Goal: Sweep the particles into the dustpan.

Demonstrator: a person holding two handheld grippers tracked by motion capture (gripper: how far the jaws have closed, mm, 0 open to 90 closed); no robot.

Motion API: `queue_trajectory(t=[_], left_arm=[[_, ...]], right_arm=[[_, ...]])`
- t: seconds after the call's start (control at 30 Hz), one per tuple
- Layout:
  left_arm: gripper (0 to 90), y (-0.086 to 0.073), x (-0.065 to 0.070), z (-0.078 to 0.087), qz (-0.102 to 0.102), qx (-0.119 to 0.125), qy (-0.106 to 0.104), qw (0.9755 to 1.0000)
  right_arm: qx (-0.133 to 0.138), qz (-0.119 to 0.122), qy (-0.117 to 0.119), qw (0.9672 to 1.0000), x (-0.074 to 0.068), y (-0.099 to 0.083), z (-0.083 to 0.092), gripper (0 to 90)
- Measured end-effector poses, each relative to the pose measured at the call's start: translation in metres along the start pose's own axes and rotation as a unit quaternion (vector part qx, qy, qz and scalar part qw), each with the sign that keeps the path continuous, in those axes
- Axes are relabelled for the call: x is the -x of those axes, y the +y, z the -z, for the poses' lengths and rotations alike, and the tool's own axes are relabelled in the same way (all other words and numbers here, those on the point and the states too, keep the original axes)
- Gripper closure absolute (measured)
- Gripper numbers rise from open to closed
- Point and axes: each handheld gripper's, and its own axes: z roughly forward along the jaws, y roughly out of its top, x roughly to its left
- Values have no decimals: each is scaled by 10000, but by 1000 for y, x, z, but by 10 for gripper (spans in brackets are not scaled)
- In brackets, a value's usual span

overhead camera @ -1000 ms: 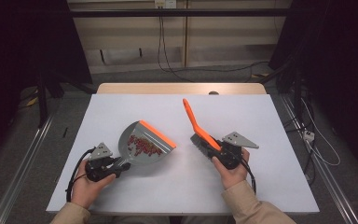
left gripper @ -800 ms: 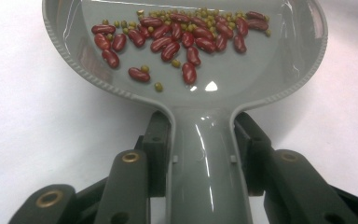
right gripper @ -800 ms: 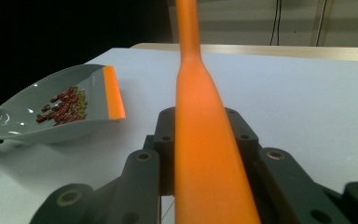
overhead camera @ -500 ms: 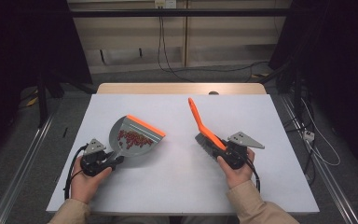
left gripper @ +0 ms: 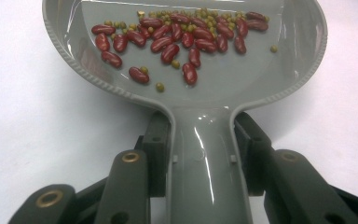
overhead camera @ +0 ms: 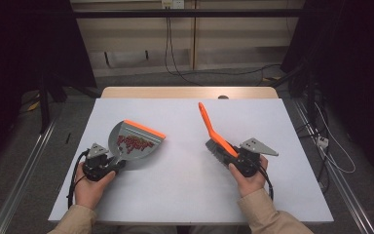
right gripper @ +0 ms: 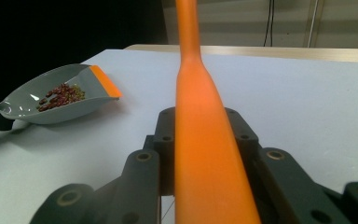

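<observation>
My left jaws [overhead camera: 108, 163] clamp dustpan [overhead camera: 135, 144] handle; pan left-centre on counter [overhead camera: 185, 195], beans [left gripper: 177, 37] inside, orange lip pointing far-right. My right jaws [overhead camera: 233, 158] clamp brush [overhead camera: 213, 134], handle slanting far-left, well apart from pan.

The high view is looking forward and down from above the person's side of the white table [overhead camera: 185, 190], taking in the whole top from well back, with forearms coming in at the bottom. The left gripper view is riding low on the left gripper [overhead camera: 100, 165], looking along its jaws and sitting very close to the grey dustpan [left gripper: 186, 70] (the beans [left gripper: 177, 35] are showing sharply). The right gripper view is riding on the right gripper [overhead camera: 241, 161], facing along the orange brush handle [right gripper: 200, 116] across the table toward the far edge, probably angled leftward. It is sharing the dustpan [right gripper: 56, 95] with both other views.
</observation>
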Motion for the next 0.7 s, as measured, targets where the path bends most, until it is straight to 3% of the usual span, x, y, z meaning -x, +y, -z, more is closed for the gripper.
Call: queue_trajectory(t=[0.13, 0.23, 0.27, 0.43, 0.5, 0.53, 0.7], left_arm=[[632, -1, -4, -2, 142, -73, 141, 9998], [627, -2, -4, -3, 216, -131, 150, 9996], [608, -2, -3, -2, 287, -44, 96, 9995], [488, -1, 4, 3, 123, 1, 61, 9999], [495, -4, 8, 4, 36, -13, -36, 10000], [496, -5, 11, 4, 99, 28, -112, 9999], [475, -9, 21, 6, -121, -63, -300, 9995]], right_arm=[[2, 12, 19, 10000, 0, 0, 0, 706], [18, 15, 20, 10000, 0, 0, 1, 706], [23, 14, 10, 10000, 0, 0, 1, 706], [18, 4, 30, 10000, 1, 0, 2, 706], [21, -7, 28, 10000, 1, 0, 3, 706], [9, -11, 28, 10000, 2, 0, 4, 706], [32, -11, 20, 10000, 4, 0, 7, 705]])
